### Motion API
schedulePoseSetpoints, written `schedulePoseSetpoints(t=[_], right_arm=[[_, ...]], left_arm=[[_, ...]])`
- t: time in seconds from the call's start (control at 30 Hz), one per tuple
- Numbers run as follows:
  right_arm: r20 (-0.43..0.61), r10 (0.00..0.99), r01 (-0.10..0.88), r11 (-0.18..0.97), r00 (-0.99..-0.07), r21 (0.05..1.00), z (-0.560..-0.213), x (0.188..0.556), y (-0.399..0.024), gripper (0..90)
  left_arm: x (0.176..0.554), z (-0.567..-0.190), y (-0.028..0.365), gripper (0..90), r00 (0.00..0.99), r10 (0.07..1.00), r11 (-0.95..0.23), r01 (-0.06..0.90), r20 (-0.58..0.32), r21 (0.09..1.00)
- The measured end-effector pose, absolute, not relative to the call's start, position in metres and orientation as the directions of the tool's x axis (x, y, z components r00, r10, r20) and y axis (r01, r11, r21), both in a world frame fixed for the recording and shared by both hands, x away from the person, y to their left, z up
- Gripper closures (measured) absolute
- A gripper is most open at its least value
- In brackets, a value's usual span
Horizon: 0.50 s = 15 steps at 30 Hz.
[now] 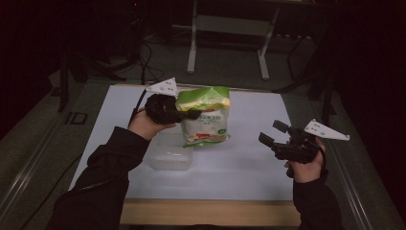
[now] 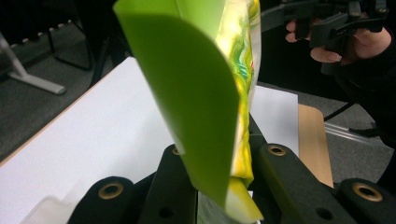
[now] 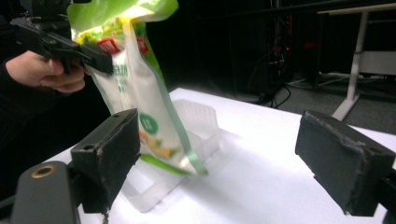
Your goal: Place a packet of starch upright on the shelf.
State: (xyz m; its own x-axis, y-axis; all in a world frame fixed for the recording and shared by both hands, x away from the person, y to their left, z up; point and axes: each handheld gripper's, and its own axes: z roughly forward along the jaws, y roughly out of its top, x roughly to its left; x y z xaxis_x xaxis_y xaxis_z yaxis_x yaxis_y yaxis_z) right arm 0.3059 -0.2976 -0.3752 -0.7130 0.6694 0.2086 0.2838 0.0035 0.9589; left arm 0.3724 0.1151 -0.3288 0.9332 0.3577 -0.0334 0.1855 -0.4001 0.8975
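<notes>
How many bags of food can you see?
1. The green and white bag hangs over the table, pinched near its top by the left gripper, just above the clear plastic box.

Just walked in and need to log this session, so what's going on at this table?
A person works with a tool in each hand over a white table. The left tool is shut on the upper part of a green and white bag, holding it up in the air. A clear plastic tray sits on the table beside and below the bag. The right tool is off to the side with its jaws wide apart, nothing between them.
</notes>
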Motion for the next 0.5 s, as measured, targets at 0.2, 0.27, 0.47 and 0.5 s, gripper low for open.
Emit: schedulePoseSetpoints(t=[0.2, 0.27, 0.47, 0.5], right_arm=[[0.230, 0.678, 0.297, -0.018, -0.698, 0.955, -0.379, 0.307, -0.305, 14.1], [0.229, 0.677, 0.295, -0.017, -0.699, 0.955, -0.380, 0.307, -0.305, 14.1], [0.208, 0.676, 0.286, 0.004, -0.707, 0.958, -0.385, 0.308, -0.305, 13.9], [0.206, 0.676, 0.290, 0.012, -0.708, 0.957, -0.385, 0.308, -0.304, 13.9]], left_arm=[[0.384, -0.333, 0.140, 82.7, 0.939, 0.343, -0.403, 0.167, -0.021, 0.900], [0.384, -0.333, 0.140, 82.6, 0.939, 0.343, -0.403, 0.167, -0.021, 0.900], [0.399, -0.342, 0.172, 82.6, 0.943, 0.333, -0.390, 0.161, -0.024, 0.907], [0.400, -0.344, 0.175, 82.6, 0.944, 0.330, -0.390, 0.162, -0.027, 0.907]])
